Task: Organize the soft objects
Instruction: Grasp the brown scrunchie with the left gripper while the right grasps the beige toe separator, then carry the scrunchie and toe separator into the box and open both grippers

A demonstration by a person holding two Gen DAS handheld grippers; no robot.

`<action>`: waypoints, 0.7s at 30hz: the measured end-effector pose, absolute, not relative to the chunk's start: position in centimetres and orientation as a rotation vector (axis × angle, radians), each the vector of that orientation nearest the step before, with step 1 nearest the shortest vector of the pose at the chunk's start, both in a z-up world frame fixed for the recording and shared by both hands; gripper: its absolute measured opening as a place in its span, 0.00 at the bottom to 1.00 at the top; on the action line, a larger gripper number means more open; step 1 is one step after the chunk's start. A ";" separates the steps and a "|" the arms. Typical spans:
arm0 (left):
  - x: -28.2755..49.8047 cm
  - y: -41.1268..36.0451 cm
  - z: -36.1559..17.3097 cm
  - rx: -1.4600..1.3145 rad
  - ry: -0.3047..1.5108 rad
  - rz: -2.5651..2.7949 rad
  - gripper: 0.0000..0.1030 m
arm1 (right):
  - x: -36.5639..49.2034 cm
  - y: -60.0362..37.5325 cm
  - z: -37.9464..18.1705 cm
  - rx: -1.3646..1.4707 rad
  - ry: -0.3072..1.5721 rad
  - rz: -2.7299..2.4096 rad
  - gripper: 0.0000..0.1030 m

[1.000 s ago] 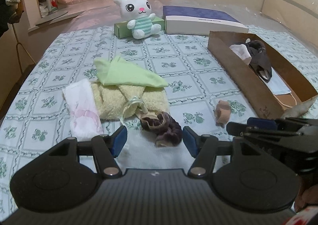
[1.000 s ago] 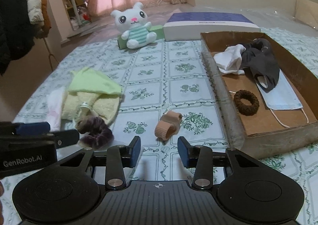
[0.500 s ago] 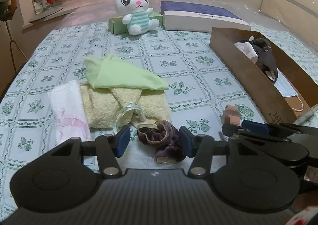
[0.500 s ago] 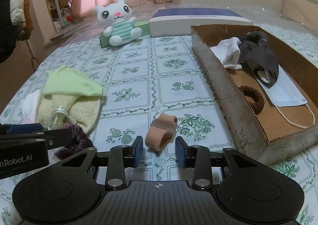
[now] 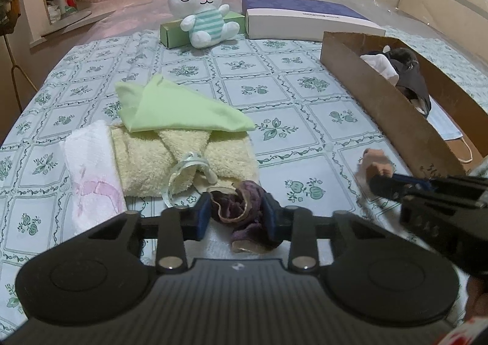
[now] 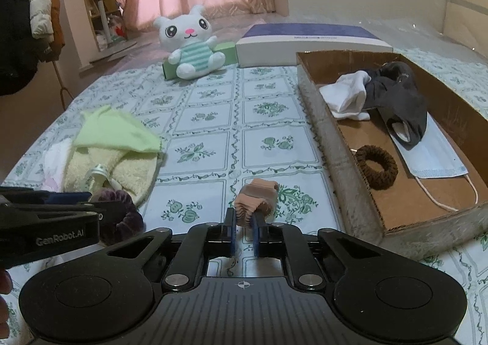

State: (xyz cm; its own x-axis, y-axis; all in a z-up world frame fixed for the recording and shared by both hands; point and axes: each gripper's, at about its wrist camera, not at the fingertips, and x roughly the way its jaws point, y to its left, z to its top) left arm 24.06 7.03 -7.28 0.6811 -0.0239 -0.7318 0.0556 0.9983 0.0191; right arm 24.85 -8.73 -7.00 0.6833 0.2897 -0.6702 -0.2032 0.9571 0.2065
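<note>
My left gripper is closing its jaws on a purple scrunchie, and both blue pads touch its sides, low over the patterned bedspread. In the right wrist view my right gripper is closing too, and a peach elastic band is pinched into folds between its pads. The band lies just left of a cardboard box. Each gripper shows in the other's view: the right gripper at the right edge, the left gripper at the left edge.
The box holds a white sock, a dark cloth, a face mask and a brown scrunchie. A green cloth, yellow towel and pink-white cloth lie left. A plush bunny and flat boxes sit behind.
Both grippers moved forward and down and narrowed their jaws. The left now grips the purple scrunchie, the right squeezes the peach band, which lay free ahead of it before.
</note>
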 end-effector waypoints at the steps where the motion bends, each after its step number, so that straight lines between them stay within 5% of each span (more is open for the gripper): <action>1: 24.0 7.0 -7.3 0.047 0.819 -0.048 0.21 | 24.9 -8.8 -6.9 0.123 0.769 0.278 0.09; 6: 23.1 6.8 -6.8 0.063 0.800 -0.048 0.13 | 24.8 -9.4 -6.2 0.141 0.762 0.290 0.09; 21: 19.5 6.1 -0.4 0.001 0.679 -0.056 0.12 | 22.9 -11.7 -2.1 0.188 0.685 0.350 0.08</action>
